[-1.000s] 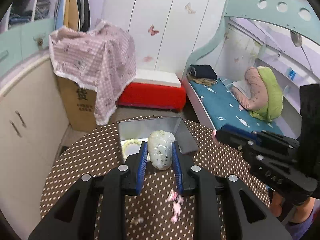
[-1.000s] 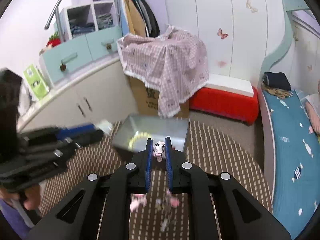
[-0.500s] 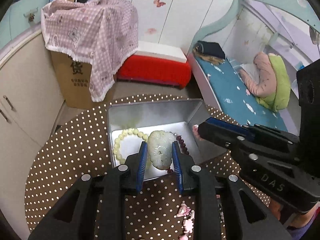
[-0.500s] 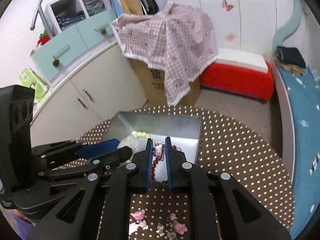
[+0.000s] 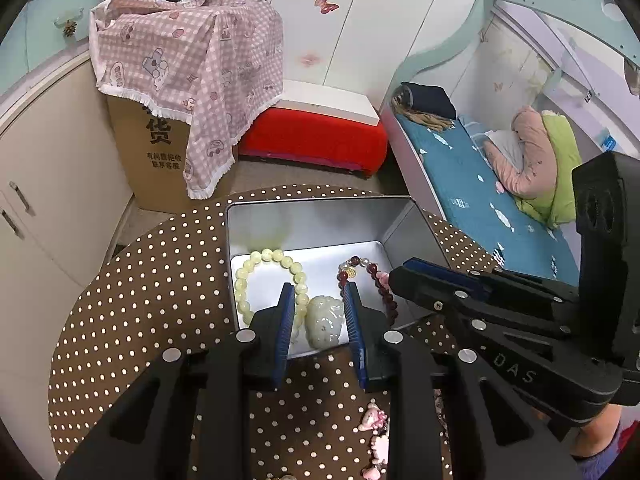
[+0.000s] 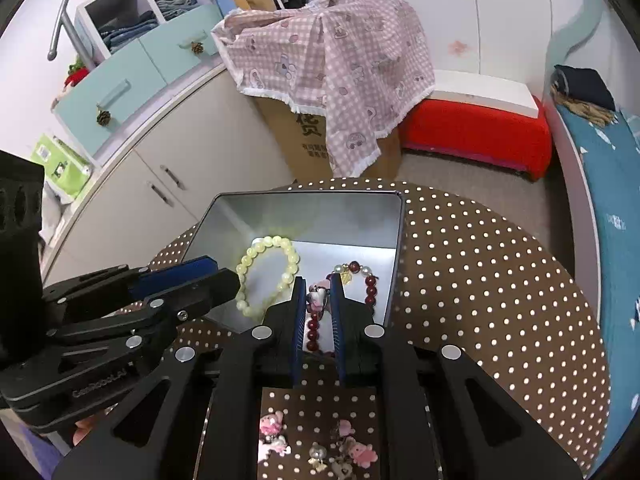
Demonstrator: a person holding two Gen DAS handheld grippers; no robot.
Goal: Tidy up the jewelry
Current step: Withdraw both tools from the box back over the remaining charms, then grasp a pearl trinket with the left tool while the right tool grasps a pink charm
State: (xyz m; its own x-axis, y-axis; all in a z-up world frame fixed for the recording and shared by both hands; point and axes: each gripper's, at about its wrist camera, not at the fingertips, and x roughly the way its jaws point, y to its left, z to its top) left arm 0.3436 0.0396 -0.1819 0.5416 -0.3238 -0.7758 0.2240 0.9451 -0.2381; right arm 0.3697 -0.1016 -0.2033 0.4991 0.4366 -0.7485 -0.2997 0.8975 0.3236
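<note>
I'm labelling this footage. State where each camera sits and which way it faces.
Left wrist: on the left gripper, looking down into the tin; its fingers straddle the pendant; the right gripper enters from the right.
Right wrist: on the right gripper, facing the same tin, pinching a charm; the left gripper shows left.
Both share the tin, pale bracelet and red bracelet.

A: Tally of the tin's contents?
B: One tin held two bead bracelets, yellow and dark red, and one jade pendant.
A: Grippers?
B: Two were counted: left, right.
</note>
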